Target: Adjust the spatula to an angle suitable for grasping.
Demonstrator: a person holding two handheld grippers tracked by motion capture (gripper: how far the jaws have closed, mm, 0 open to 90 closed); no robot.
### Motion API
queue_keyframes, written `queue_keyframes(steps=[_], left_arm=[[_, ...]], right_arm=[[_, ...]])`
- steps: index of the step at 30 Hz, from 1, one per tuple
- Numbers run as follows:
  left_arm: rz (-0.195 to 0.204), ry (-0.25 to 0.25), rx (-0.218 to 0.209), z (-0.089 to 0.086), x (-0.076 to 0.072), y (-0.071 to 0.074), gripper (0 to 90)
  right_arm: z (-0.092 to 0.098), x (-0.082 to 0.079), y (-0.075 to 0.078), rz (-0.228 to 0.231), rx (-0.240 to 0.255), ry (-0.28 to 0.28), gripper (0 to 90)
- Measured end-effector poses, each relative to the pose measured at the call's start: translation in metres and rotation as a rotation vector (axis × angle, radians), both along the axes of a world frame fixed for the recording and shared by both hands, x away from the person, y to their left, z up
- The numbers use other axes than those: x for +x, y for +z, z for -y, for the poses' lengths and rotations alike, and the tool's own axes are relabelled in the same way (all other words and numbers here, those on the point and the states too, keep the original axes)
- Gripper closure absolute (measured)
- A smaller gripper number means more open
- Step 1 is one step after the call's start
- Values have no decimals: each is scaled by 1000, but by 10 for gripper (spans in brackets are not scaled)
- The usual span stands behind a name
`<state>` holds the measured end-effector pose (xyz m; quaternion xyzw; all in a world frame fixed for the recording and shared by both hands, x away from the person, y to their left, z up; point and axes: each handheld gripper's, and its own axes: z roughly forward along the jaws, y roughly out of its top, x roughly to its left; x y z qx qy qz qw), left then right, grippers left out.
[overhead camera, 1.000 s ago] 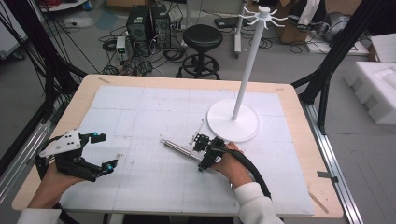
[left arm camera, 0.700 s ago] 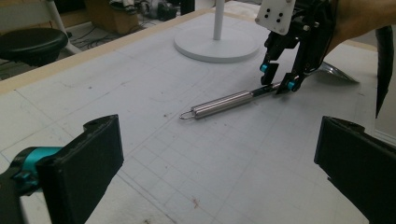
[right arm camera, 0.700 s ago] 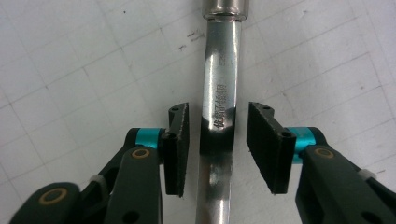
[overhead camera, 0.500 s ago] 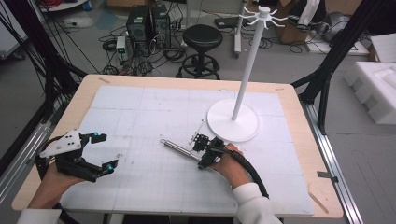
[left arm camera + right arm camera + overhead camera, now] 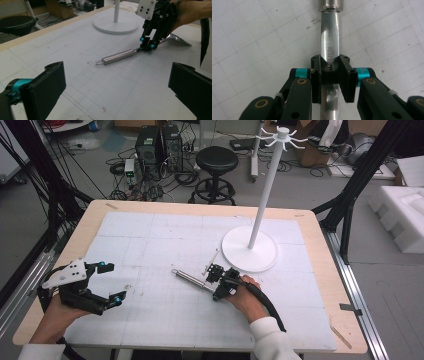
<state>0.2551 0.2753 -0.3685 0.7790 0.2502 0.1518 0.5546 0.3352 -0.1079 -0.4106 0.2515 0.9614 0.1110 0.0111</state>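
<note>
- Steel utensil [image 5: 192, 280] lies flat on the tabletop [image 5: 165, 240]: a thick round handle with a wire hanging loop at its far end, a thin flat neck, then a broad blade or bowl end [image 5: 176, 38] behind the right fingers. Exact kind of utensil I cannot tell.
- Right gripper [image 5: 333, 71]: its fingers have just been closing and now pinch the flat neck, just short of where the thick handle begins. The notched pads sit on either edge of the strip.
- Left gripper [image 5: 109, 284]: fingers spread wide, nothing between them, resting well apart from the utensil, which lies ahead of its fingers.
- Handling, by my guess: rigid, won't bend or crush; polished metal, so slippery under hard pads. The handle looks the heavier end, so held at the neck it may droop or swivel.
- The narrow neck suits these fingers better than the round handle, which could roll out.
- White hook stand [image 5: 250, 251] stands just beyond the right fingers; the wire loop looks meant for it.
</note>
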Motion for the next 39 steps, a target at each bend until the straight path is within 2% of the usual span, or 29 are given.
queue_keyframes(steps=[3,8,10,14,15,16,18,20,22,29,30,32,33,35,36,37,39], left_arm=[[-2,1,3,1,0,0,17],[-5,0,6,1,0,-1,17],[-1,0,5,0,0,-1,17],[-2,0,5,0,0,-1,17],[-3,0,11,2,0,-1,17],[-3,0,11,2,0,-1,17],[-6,-1,22,3,0,-2,17],[-5,-1,23,3,0,-2,17],[-4,-2,24,3,0,-1,17],[-5,-2,25,3,0,-2,17],[-4,-2,25,3,0,-1,17],[-2,-4,25,3,0,-1,17],[-3,-2,24,3,0,-2,17],[-3,-3,23,3,0,-2,17],[-3,-3,23,3,0,-2,17],[-4,-4,24,3,0,-2,17],[-4,-7,29,4,0,-2,17]], right_arm=[[0,-1,1,12,-2,34,749],[4,-1,5,18,22,25,750],[10,-1,12,30,61,26,750],[16,-2,20,52,99,24,751],[20,-3,25,53,129,26,750],[20,-3,25,53,129,26,750],[25,-6,31,61,172,33,750],[27,-6,34,70,182,35,750],[31,-7,39,74,222,36,750],[38,-11,49,98,291,51,751],[40,-12,52,98,325,61,751],[41,-12,54,104,336,64,751],[44,-12,57,110,381,66,751],[47,-13,62,111,412,67,751],[47,-13,62,111,412,67,751],[50,-14,66,117,442,70,751],[52,-15,70,131,465,75,751]])
